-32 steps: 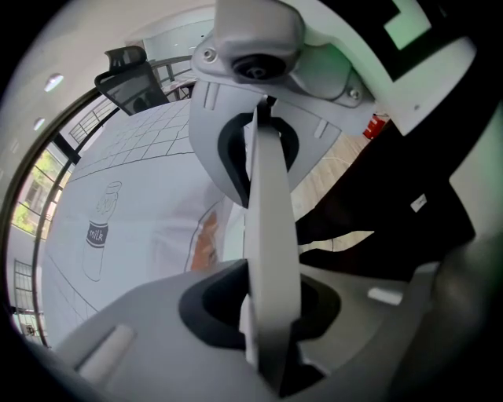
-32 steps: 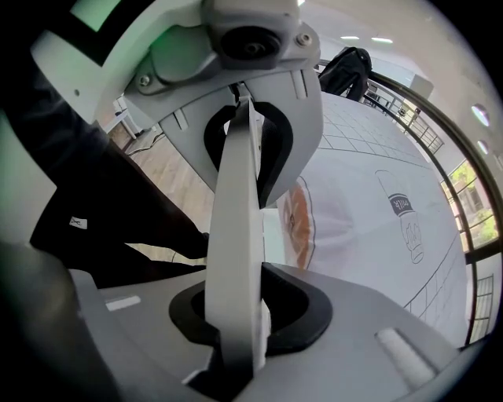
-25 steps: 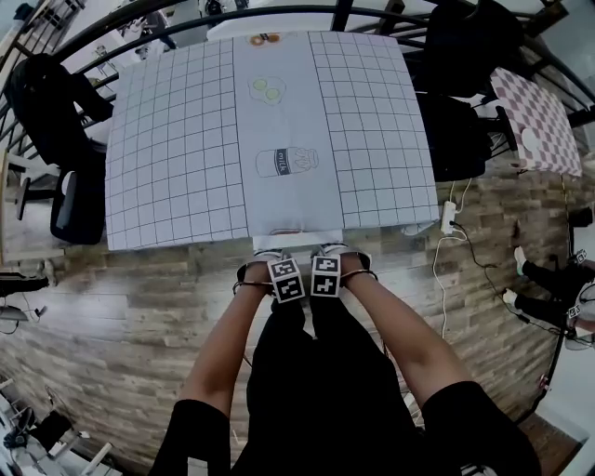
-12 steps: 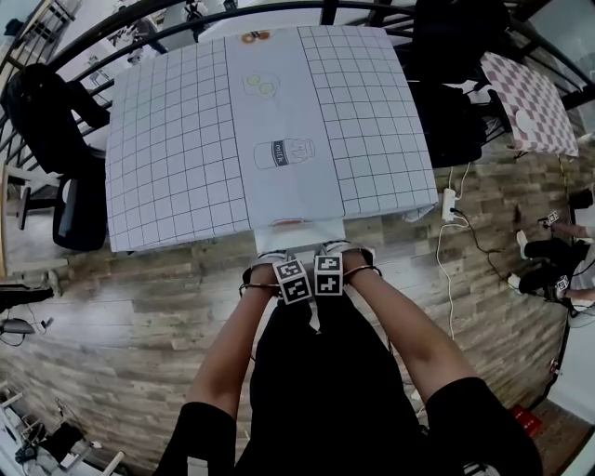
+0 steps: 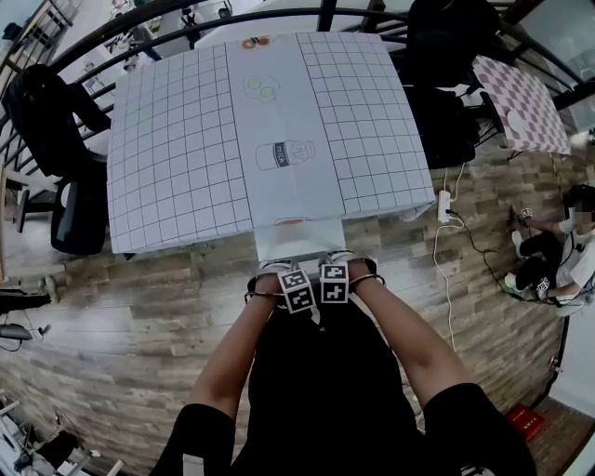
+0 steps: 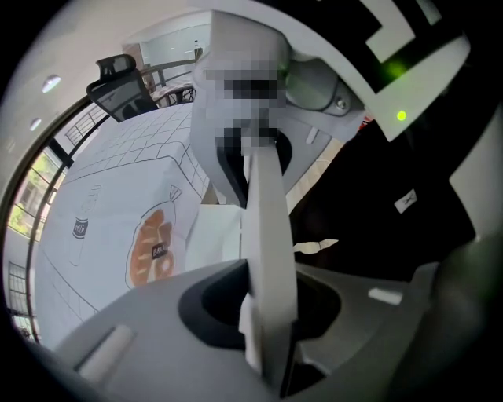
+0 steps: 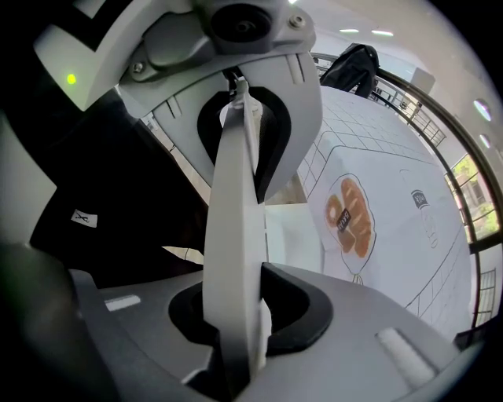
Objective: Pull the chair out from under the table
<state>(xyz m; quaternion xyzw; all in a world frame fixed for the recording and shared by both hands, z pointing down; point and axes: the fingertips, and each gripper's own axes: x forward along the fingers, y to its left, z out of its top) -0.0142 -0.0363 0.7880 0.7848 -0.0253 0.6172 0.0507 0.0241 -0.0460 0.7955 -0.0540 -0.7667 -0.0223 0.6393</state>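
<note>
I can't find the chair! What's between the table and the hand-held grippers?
The white chair: a strip pokes out from under the table to the left hand-held gripper and right hand-held gripper. The head view shows it.

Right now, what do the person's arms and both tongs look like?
Left tongs and right tongs: matte grey jaws, pale housings, a green light on each. Each carries a white cube with black square markers. Arms are bare below short black sleeves; a thin dark loop circles each wrist.

Office-like room: plank floor (image 5: 139,307), black railing (image 5: 186,17), office chair (image 5: 76,216), cloth-covered table (image 5: 177,149), power strip (image 5: 444,206).
</note>
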